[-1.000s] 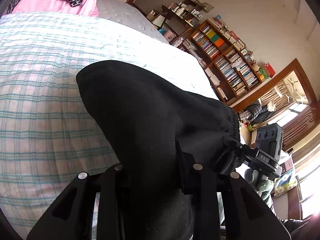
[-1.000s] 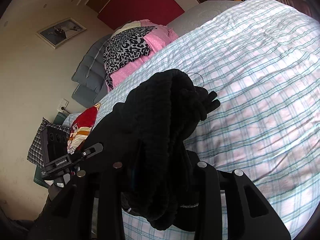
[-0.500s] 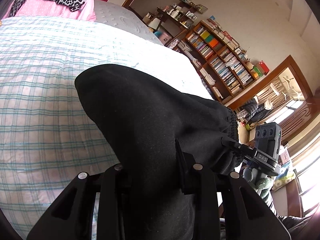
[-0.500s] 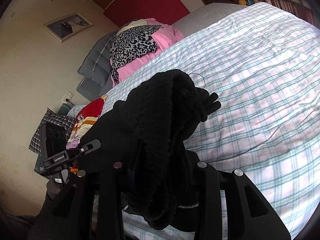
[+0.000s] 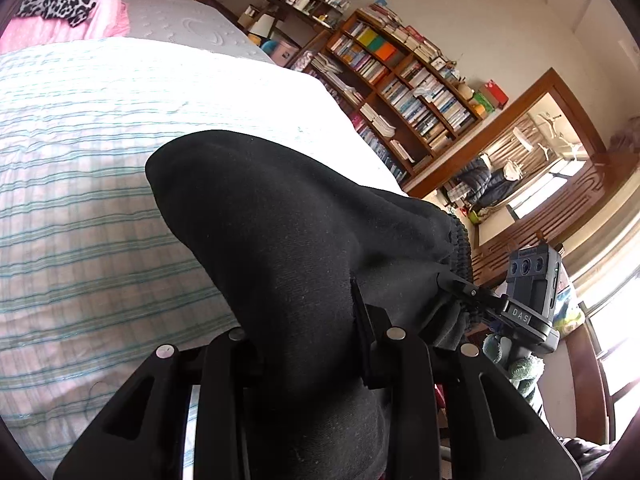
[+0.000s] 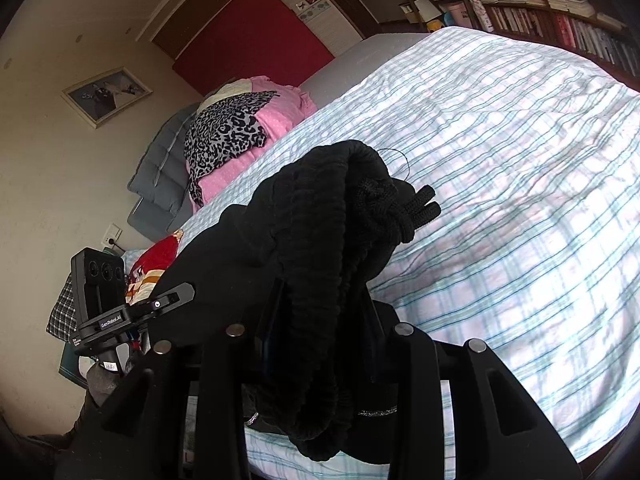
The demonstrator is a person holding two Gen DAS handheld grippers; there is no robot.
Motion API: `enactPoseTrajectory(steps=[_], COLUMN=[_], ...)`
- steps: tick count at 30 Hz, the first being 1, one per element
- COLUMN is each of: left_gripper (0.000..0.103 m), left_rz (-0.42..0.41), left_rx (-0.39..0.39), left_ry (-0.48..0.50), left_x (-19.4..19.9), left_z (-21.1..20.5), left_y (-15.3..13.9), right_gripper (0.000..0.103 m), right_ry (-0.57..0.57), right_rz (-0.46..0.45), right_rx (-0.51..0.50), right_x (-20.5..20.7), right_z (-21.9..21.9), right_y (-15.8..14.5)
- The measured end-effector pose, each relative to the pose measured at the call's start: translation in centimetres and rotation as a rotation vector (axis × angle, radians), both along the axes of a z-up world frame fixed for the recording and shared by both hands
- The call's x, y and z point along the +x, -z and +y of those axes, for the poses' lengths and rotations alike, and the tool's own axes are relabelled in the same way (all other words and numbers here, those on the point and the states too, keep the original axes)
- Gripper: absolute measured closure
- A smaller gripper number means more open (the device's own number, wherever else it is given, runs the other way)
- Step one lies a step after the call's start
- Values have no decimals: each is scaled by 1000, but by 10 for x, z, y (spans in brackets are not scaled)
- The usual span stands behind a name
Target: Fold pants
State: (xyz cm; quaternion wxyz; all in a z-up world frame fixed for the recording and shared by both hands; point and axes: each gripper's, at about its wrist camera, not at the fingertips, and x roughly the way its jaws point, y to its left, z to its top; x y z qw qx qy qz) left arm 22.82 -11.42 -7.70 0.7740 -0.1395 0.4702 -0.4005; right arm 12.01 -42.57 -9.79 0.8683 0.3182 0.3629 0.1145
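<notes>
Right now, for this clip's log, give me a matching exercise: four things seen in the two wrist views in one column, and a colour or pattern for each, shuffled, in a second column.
Things:
1. pants
2. bedspread
3. garment at the head of the bed
4. panel on the wall behind the bed

Colours or patterns:
A. dark red
B. leopard print
C. plain black
D. pale check with teal stripes

Pairs: 1-C, 2-D, 3-B, 4-A
</notes>
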Motion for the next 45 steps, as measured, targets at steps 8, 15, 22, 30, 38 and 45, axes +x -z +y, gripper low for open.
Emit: enactPoseTrajectory(steps=[8,15,22,30,38,45], left_gripper=[74,74,61,37,21,21], left_rz=[13,38,13,-158,-336,-360], left_rx=[12,51,154,350,382,468], left_ry=[97,144,127,129,140,198], left_x=[17,33,36,9,-36,-56], left_z=[-77,-127,-139,-147,-141,-156], left_y=[14,42,71,68,35,67], right_gripper=[69,69,64,38,38,38], right_ry=[116,178,194,275,255,141], right_rz=[38,84,135,142,25,140], right_rx=[-15,-23,-74,-420,-547,-724], right_x=[-9,-1,2,-6,-29,-9], right_z=[-69,-110,-118,-92,-49,-3], right_y=[20,47,72,43,7,51])
